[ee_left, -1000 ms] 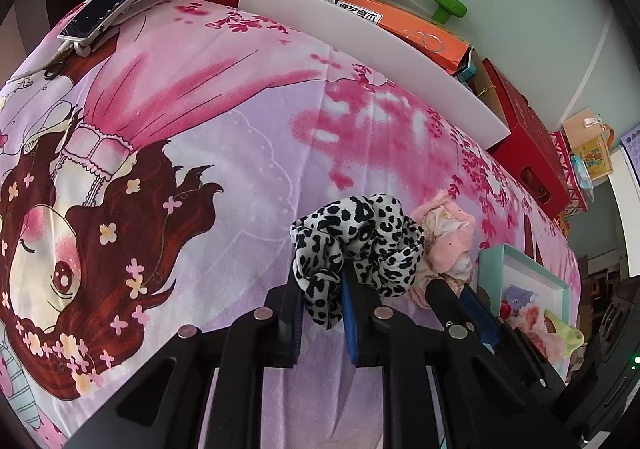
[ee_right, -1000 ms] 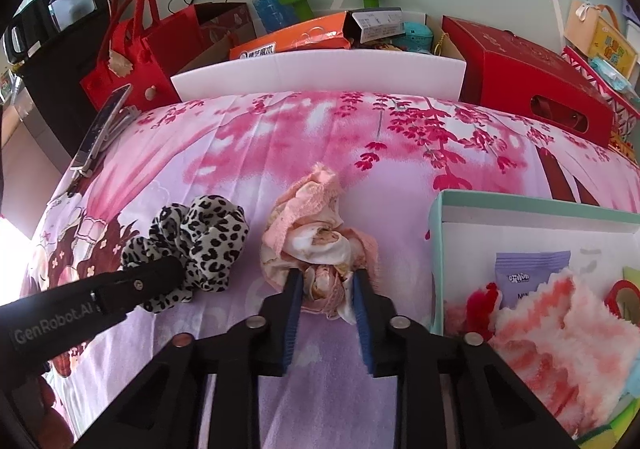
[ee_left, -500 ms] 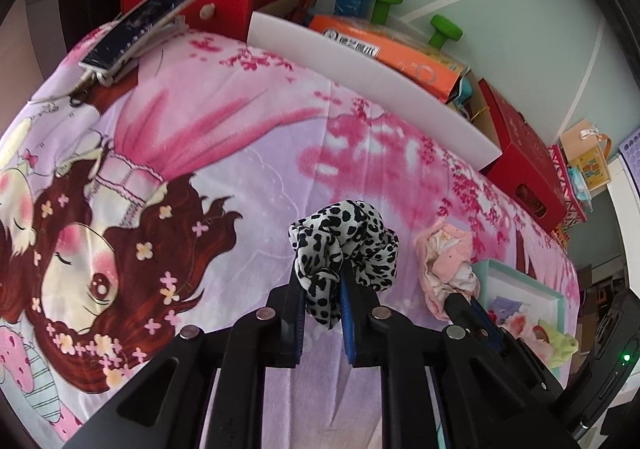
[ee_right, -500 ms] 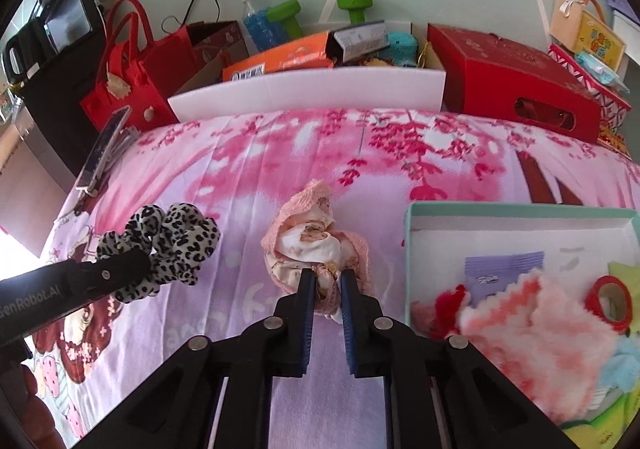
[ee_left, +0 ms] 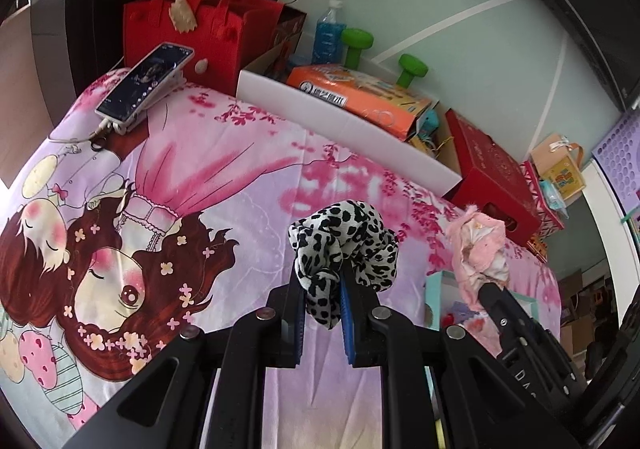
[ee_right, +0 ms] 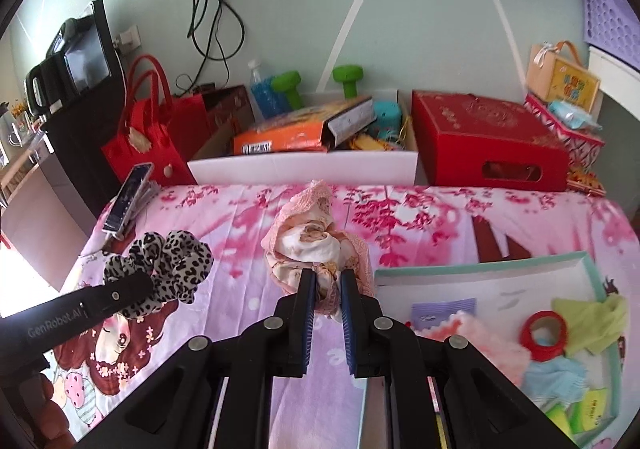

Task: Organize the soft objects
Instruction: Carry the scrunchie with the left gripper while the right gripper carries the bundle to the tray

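Note:
My left gripper (ee_left: 322, 291) is shut on a black-and-white leopard scrunchie (ee_left: 348, 237) and holds it above the pink cartoon bedsheet (ee_left: 180, 169). The scrunchie also shows in the right wrist view (ee_right: 168, 261). My right gripper (ee_right: 327, 285) is shut on a pink and cream scrunchie (ee_right: 312, 245), lifted off the sheet; it also shows in the left wrist view (ee_left: 478, 249). A teal-rimmed open box (ee_right: 480, 269) lies at the right with several soft items inside, among them a fluffy pink cloth (ee_right: 480, 337) and a green cloth (ee_right: 588, 321).
A phone on a clip stand (ee_left: 146, 83) lies at the sheet's far left corner. A red felt bag (ee_left: 188, 21), a white box (ee_right: 304, 165) with an orange package and green dumbbells, and a red gift box (ee_right: 488, 149) line the far edge by the wall.
Both grippers have risen and pulled back, each lifting its scrunchie off the sheet. The right jaws closed on the pink scrunchie over the second.

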Motion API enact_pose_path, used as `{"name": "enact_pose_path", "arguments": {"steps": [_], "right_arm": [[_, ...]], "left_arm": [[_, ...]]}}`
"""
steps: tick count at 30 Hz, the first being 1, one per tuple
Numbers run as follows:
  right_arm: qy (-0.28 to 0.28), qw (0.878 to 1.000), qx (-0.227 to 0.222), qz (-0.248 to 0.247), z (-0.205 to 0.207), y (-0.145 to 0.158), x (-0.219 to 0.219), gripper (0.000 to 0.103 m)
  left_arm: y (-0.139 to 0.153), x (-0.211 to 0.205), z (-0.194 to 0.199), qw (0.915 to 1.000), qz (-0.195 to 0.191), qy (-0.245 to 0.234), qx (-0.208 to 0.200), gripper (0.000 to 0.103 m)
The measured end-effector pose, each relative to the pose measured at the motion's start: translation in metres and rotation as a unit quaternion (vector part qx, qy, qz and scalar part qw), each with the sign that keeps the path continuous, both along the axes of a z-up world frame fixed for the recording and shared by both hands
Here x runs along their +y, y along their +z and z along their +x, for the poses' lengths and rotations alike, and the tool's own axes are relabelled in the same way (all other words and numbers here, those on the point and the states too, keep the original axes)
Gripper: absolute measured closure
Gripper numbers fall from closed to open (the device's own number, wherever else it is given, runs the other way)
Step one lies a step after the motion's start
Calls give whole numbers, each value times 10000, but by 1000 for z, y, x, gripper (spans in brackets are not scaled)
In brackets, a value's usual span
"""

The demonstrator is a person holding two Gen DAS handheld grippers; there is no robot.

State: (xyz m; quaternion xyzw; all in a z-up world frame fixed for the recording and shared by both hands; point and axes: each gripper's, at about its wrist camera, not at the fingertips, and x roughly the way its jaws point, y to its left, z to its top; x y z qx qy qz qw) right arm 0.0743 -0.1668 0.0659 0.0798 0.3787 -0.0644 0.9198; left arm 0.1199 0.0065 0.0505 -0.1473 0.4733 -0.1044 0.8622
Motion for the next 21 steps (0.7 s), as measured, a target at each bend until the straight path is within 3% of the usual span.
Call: {"name": "enact_pose_path", "arguments": {"steps": [8,21], "right_arm": [[-62,9999,-109,-34,-20,16,-2,89],[-246,9997,30,38,-48,19,-12,89]], "left_arm": [[16,0,-19,9997,-18,-69,-220,87],[33,-5,-38,9989,-28,-205,-416,87]]}}
